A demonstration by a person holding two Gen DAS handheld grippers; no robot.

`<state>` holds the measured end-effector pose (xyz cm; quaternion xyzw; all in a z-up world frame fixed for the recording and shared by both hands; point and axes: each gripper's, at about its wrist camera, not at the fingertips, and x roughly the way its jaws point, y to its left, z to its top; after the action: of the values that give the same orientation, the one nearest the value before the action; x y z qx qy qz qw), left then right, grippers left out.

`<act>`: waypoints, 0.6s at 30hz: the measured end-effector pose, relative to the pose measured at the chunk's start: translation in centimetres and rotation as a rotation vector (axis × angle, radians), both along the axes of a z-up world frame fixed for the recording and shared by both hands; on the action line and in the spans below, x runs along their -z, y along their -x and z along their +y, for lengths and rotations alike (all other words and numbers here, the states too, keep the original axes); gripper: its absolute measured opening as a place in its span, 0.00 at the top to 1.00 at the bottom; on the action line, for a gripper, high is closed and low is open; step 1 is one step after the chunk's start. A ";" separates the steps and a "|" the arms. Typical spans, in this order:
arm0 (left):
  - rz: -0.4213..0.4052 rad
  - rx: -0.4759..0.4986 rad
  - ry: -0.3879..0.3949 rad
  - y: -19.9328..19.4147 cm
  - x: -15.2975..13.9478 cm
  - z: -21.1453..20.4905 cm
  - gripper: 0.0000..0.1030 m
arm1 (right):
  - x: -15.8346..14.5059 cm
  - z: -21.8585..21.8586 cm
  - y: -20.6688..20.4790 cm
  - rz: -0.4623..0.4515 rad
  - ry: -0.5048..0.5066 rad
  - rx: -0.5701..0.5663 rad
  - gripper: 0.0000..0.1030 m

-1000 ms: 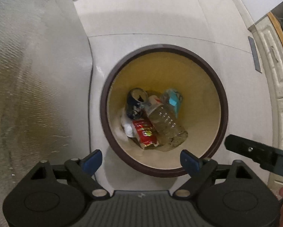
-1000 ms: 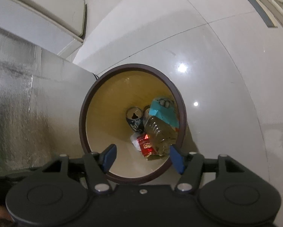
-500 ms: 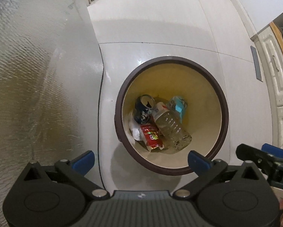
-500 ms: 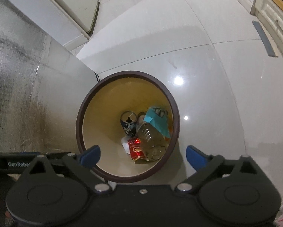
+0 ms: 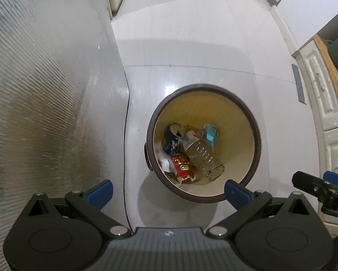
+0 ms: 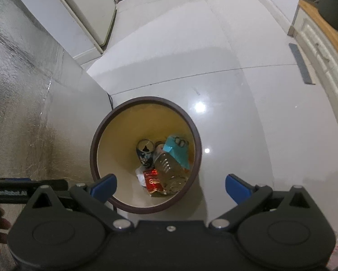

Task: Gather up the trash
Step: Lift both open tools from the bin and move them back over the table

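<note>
Your left claw (image 5: 167,194) hangs wide open above the floor (image 5: 191,45), pointing straight down, with nothing between its blue fingertips (image 5: 100,192); its jaws have just been spreading to their widest. Your right claw (image 6: 171,187) is just as wide and just as empty, tilted a little off vertical, and its jaws have also just been opening. Below both sits a round bin (image 5: 255,140) with a dark brown rim and a pale yellow inside, standing on glossy grey tiles just beside a silvery textured panel (image 5: 44,90). All the trash lies at the bottom of that bin: a dark blue drink can (image 5: 172,139) with its opened top facing up, a clear plastic bottle (image 5: 199,152) lying on its side next to the can, a teal carton (image 5: 210,133) against the far wall behind the bottle, a red wrapper (image 5: 181,166) nearest you, and some crumpled white paper (image 5: 165,161) tucked under the can and wrapper. From the right wrist view the same heap shows, with the carton (image 6: 176,151) resting over the bottle (image 6: 169,169) and the wrapper (image 6: 154,181) in front. A thin black cable (image 5: 126,158) runs along the floor at the foot of the panel. White cabinet doors (image 5: 327,113) stand along the right edge, under a wooden worktop (image 5: 336,94). Part of your right claw's black arm (image 5: 315,186) juts into the left wrist view at the right edge.
</note>
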<state>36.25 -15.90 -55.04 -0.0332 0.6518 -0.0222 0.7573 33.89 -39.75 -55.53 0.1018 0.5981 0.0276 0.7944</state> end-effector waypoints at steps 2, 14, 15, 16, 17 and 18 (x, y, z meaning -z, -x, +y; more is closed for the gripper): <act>-0.012 0.006 -0.001 0.3 -1.6 -0.1 0.00 | -1.1 -0.1 0.3 -0.002 0.021 0.002 0.00; -0.133 0.053 0.004 2.4 -13.8 -0.5 0.00 | -11.8 0.7 2.5 -0.052 0.088 0.002 0.00; -0.144 0.059 0.000 2.6 -15.0 -0.4 0.00 | -13.1 0.8 2.6 -0.059 0.093 0.000 0.00; -0.158 0.063 -0.002 2.8 -16.4 -0.2 0.00 | -14.4 0.9 2.7 -0.069 0.099 0.000 0.00; -0.170 0.063 -0.004 2.9 -17.5 -0.1 0.00 | -15.7 1.0 2.8 -0.080 0.104 0.001 0.00; -0.181 0.059 -0.004 2.9 -18.6 0.2 0.00 | -16.9 1.1 2.9 -0.091 0.105 0.002 0.00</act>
<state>33.32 -15.73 -36.41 -0.0102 0.5815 -0.0458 0.8122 30.95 -38.64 -38.61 0.0593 0.5618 -0.0001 0.8251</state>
